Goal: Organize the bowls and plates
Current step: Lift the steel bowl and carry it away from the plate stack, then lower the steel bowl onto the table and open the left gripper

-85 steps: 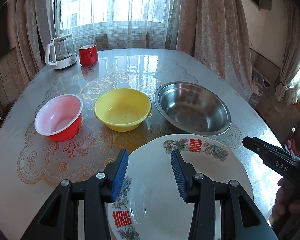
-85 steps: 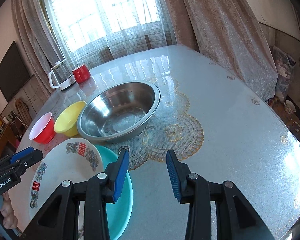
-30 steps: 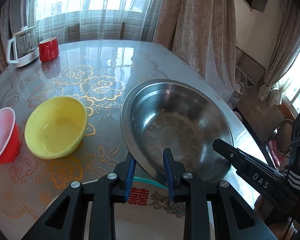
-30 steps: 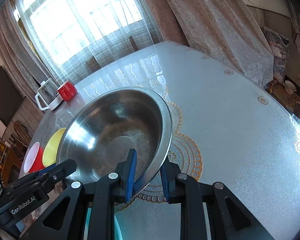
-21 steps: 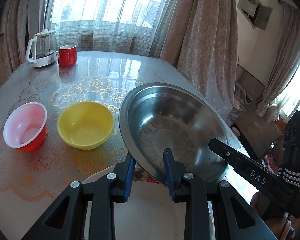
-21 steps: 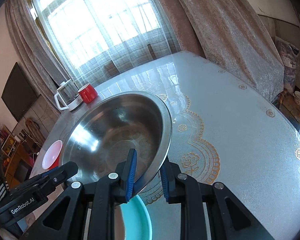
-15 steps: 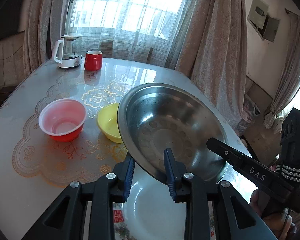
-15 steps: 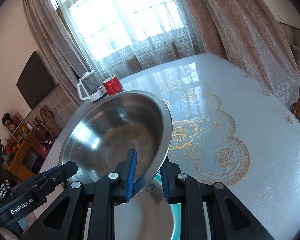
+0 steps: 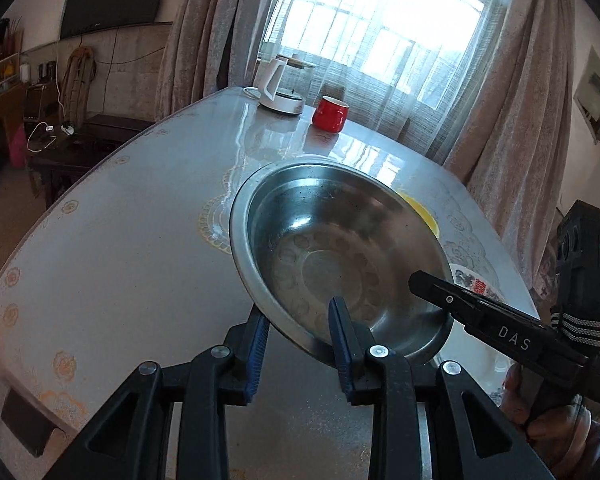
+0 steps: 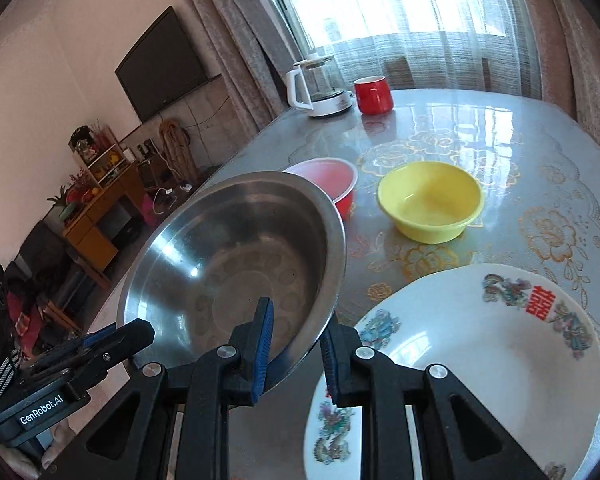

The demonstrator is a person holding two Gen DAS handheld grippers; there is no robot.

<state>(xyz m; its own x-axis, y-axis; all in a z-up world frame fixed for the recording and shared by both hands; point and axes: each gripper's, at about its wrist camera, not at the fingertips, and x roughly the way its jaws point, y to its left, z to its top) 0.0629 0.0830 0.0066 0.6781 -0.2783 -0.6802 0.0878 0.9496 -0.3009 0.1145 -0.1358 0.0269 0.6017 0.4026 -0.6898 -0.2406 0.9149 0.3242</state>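
Observation:
A large steel bowl [image 9: 332, 256] hangs tilted above the table, held by its near rim from two sides. My left gripper [image 9: 296, 320] is shut on the rim, one blue pad inside the bowl and one outside. My right gripper [image 10: 296, 330] is shut on the steel bowl [image 10: 236, 264] a little further along the rim. Each gripper shows in the other's view: the right gripper [image 9: 480, 320] and the left gripper [image 10: 80, 356]. A white plate with red characters [image 10: 480, 360] lies on the table just right of the bowl. Behind stand a yellow bowl [image 10: 430, 204] and a red bowl [image 10: 332, 180], partly hidden by the steel rim.
A white kettle [image 10: 320, 88] and a red mug [image 10: 374, 94] stand at the table's far edge by the curtained window. The glass-topped table [image 9: 120, 248] stretches bare to the left of the bowl. A television, shelves and low furniture line the wall on the left.
Both grippers have closed on the steel bowl's rim, lifted it and carried it leftward over the white plate. The views have swung left toward the television wall.

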